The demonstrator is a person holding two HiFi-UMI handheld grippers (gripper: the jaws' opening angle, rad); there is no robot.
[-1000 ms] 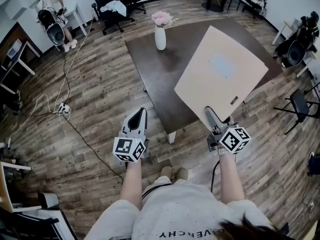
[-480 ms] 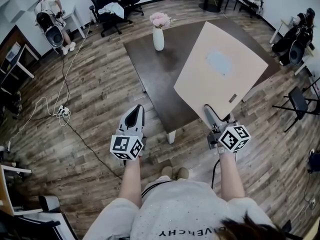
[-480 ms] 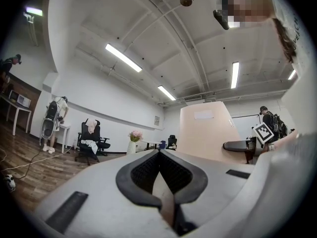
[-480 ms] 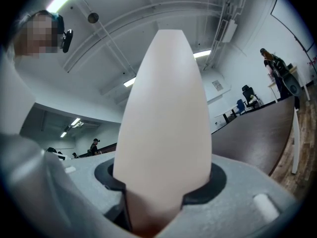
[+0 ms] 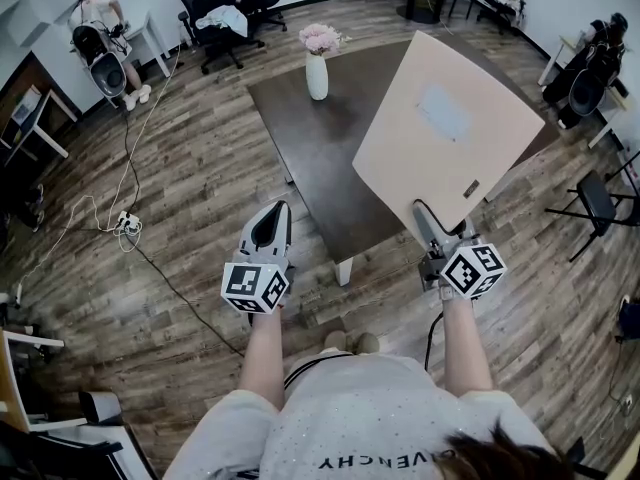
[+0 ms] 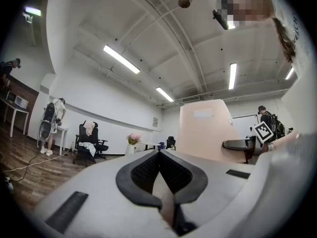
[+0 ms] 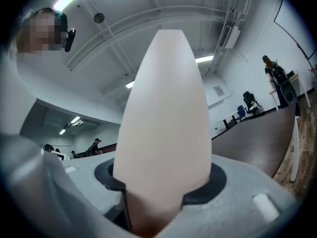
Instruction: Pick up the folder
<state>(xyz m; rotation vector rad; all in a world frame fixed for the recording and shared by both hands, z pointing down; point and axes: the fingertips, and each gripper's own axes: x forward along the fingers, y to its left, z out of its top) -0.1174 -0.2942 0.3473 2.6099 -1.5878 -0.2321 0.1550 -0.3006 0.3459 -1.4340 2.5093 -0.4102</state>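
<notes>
The folder (image 5: 440, 153), a big pale beige sheet with a lighter label on its face, is up off the table (image 5: 310, 158), tilted and raised over the table's right half. Its near edge sits in the right gripper (image 5: 428, 226), whose jaws are clamped on that edge, just outside the table's near right side. The folder's far right corner reaches past the table's right edge, while its left edge crosses the dark top well apart from the white vase (image 5: 317, 76) of pink flowers (image 5: 322, 38) near the table's far left. The table top left of the folder is bare between the folder and the vase. The left gripper (image 5: 270, 230) hangs off the table's near edge, left of the white table leg (image 5: 343, 272) at the near corner, jaws pressed together with nothing between them. Wooden floor (image 5: 200, 168) lies open along the table's left and near sides; a cable (image 5: 165, 273) runs across it left of the table. A dark chair (image 5: 598, 208) stands beyond the table's right side, and office chairs (image 5: 225, 8) stand past its far left corner.
</notes>
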